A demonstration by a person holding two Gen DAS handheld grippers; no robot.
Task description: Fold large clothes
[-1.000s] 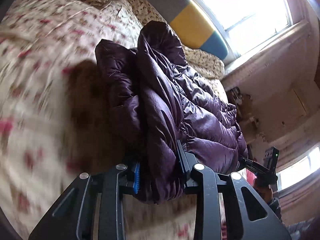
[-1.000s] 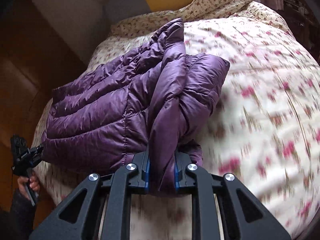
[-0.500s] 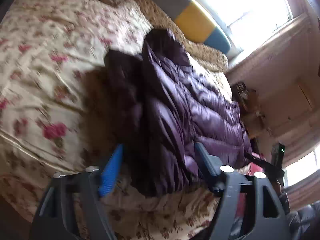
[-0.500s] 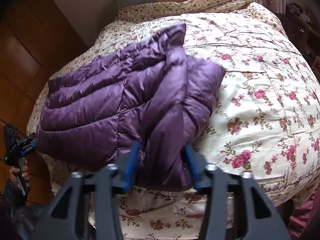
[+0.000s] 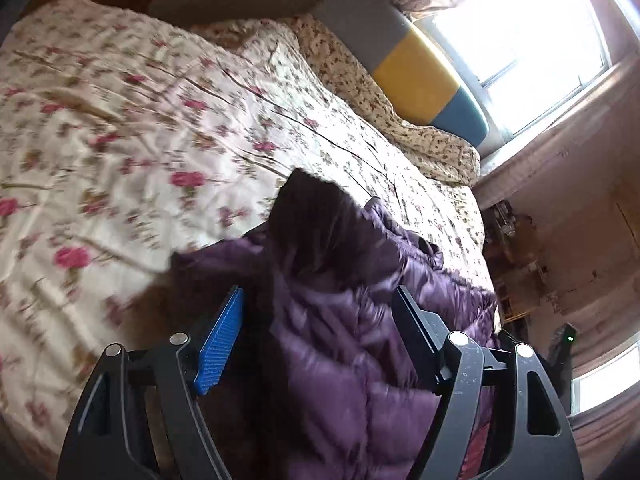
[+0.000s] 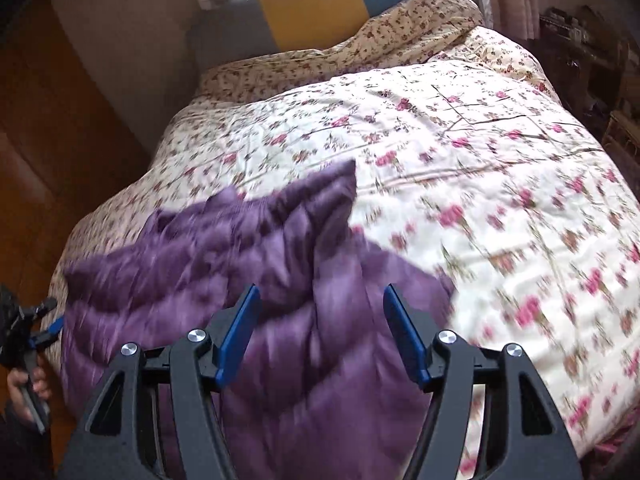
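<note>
A purple quilted down jacket lies folded on the floral quilt near the bed's front edge. My left gripper hangs over one end of it, jaws wide; the jacket's fold lies below and between the blue pads without touching them. In the right wrist view the jacket is blurred. My right gripper is above its other end, and its jaws are opening, with fabric under the gap but not pressed. The left gripper shows at the far left edge, held by a hand.
The quilt covers the whole bed. A grey, yellow and blue headboard cushion and a small-flowered pillow lie at the far end under a bright window. Wooden panelling stands left; cluttered shelves stand right.
Both grippers were shut on the jacket's folded ends. Both have opened, let the fabric go and drawn back and up, so more of the quilt shows beyond the jacket.
</note>
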